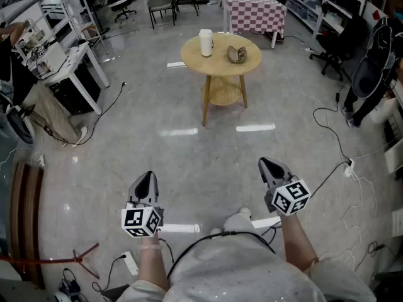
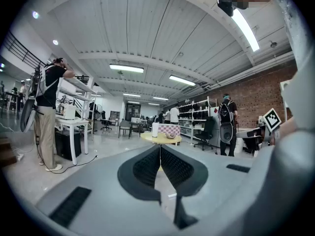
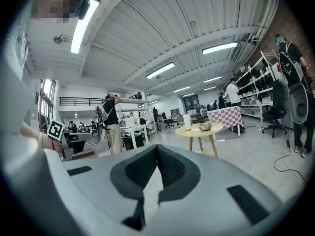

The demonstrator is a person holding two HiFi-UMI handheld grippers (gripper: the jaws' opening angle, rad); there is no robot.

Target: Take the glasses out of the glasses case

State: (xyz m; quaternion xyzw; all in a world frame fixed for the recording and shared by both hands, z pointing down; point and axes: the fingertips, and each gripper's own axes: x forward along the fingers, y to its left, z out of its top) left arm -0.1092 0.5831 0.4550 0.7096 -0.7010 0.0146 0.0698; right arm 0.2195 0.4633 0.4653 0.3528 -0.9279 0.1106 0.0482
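Note:
A brownish glasses case (image 1: pixel 237 55) lies on a round wooden table (image 1: pixel 220 63) far ahead of me, beside a white cup (image 1: pixel 206 42). The case also shows small in the left gripper view (image 2: pixel 171 136) and in the right gripper view (image 3: pixel 205 126). My left gripper (image 1: pixel 147 178) is held low at the left, its jaws pressed together with nothing between them. My right gripper (image 1: pixel 269 165) is at the right, likewise shut and empty. Both are well short of the table, over the bare floor. Whether the glasses are inside the case cannot be seen.
Cables (image 1: pixel 327 128) run over the glossy floor at the right. A white workbench (image 1: pixel 63 68) stands at the left, a checkered table (image 1: pixel 254 12) behind the round one, office chairs (image 1: pixel 160 5) at the back. People stand at both sides of the room (image 2: pixel 47 112).

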